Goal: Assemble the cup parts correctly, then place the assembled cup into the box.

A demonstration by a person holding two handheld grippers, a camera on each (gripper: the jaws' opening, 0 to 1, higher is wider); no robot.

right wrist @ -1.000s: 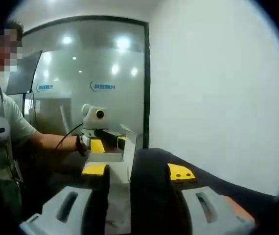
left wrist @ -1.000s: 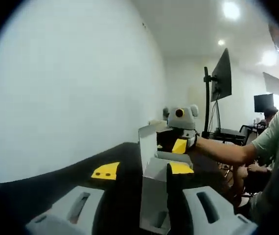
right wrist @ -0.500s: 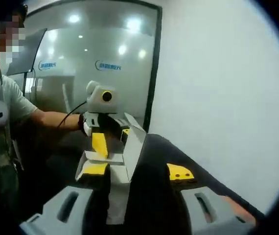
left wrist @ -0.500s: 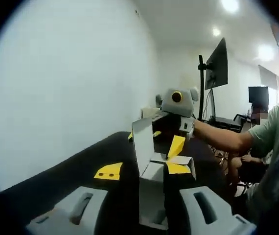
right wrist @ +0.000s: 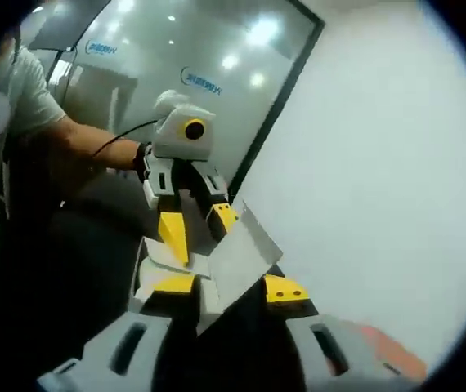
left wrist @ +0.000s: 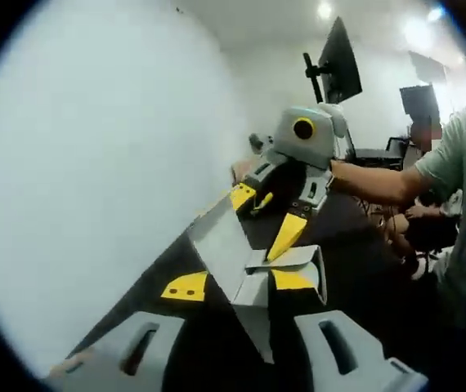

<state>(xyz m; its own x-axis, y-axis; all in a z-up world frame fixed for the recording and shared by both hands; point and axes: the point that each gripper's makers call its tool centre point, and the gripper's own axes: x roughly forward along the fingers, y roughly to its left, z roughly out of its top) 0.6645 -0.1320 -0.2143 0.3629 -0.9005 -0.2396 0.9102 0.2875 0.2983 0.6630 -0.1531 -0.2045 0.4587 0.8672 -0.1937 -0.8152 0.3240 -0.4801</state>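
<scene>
Left gripper view: left gripper (left wrist: 237, 287) jaws wide, straddling the white box (left wrist: 245, 278) w/ flaps open on dark surface (left wrist: 356, 269); right gripper (left wrist: 275, 208) opposite, jaws apart over box. Right gripper view: right gripper (right wrist: 229, 286) jaws wide around box (right wrist: 217, 265); left gripper (right wrist: 192, 220) facing it.

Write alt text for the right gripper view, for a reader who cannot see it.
A small white cardboard box with its lid flap open sits on a dark table, between the right claw in the foreground and the left claw reaching in from behind. A person's arm holds the left claw, in front of a glass wall.
</scene>
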